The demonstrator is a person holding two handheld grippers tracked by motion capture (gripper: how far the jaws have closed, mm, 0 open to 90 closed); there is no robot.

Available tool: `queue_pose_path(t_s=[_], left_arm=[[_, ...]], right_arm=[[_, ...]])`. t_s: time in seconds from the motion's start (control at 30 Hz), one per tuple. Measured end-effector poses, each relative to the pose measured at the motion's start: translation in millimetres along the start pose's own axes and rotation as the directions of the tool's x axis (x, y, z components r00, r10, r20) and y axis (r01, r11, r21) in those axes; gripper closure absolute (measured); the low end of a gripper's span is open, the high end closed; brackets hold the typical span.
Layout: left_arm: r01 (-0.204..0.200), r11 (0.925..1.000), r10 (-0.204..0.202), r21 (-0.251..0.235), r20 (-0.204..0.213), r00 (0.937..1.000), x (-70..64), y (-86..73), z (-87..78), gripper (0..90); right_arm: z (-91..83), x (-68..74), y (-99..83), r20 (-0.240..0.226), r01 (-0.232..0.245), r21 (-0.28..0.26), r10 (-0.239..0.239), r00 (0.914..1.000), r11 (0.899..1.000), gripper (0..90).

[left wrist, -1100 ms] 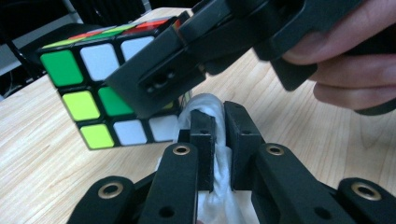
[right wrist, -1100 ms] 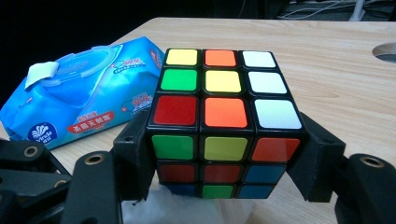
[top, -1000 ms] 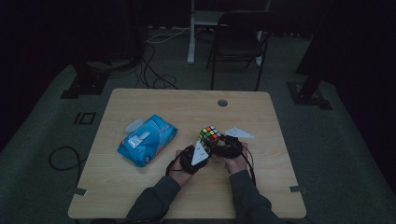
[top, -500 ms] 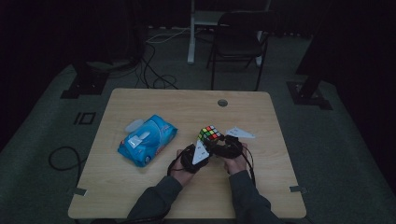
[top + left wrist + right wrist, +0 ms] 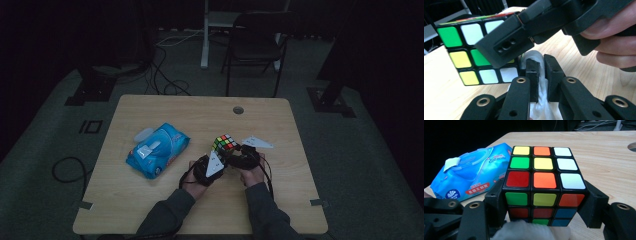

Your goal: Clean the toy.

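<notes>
Wipes pack: a blue plastic pack of wet wipes (image 5: 158, 150) with a pale flip lid lies on the light wooden table (image 5: 165, 110), left of both hands and apart from them.
Left gripper: the black two-jaw left gripper (image 5: 216, 161) has its jaws nearly together, pinching a crumpled white wipe (image 5: 537, 100) that touches the cube's lower edge.
Cube: the multicoloured plastic puzzle cube (image 5: 225, 144) sits near the table's middle, between the two grippers, just right of the pack.
Right gripper: the black right gripper (image 5: 544, 202) has its jaws spread wide, clamped on the cube's two opposite sides.
Chair: a dark chair (image 5: 260, 45) stands beyond the far table edge.
</notes>
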State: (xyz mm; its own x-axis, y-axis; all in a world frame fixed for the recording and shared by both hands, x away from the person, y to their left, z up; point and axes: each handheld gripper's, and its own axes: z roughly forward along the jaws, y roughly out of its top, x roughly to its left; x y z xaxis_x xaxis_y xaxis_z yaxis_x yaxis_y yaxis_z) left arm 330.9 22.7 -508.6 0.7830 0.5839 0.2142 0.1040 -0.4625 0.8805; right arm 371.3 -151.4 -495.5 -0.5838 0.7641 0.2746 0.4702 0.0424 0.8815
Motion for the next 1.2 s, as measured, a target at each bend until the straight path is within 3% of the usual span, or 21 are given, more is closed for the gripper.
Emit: queue_pose_path(t_s=[0.43, 0.9, 1.2], left_arm=[[0.004, 1.0000, -0.004, 0.002, -0.001, 1.0000, 1.2, -2.6, -1.5, 84.1], [0.029, 0.9994, -0.029, -0.017, 0.001, 0.9996, 0.0, -0.4, 4.7, 84.0], [0.024, 0.9997, -0.024, -0.007, 0.000, 0.9997, -0.2, -2.2, 4.9, 84.1]], right_arm=[[-1.5, -3.4, -1.3, 0.014, -0.009, -0.003, 0.009, 0.9999, 1.000, 34.2], [1.8, 3.0, -2.1, -0.004, -0.007, -0.004, 0.007, 1.0000, 1.000, 34.2], [0.9, 2.2, -1.7, -0.002, -0.009, -0.004, 0.009, 1.0000, 1.000, 34.2]])
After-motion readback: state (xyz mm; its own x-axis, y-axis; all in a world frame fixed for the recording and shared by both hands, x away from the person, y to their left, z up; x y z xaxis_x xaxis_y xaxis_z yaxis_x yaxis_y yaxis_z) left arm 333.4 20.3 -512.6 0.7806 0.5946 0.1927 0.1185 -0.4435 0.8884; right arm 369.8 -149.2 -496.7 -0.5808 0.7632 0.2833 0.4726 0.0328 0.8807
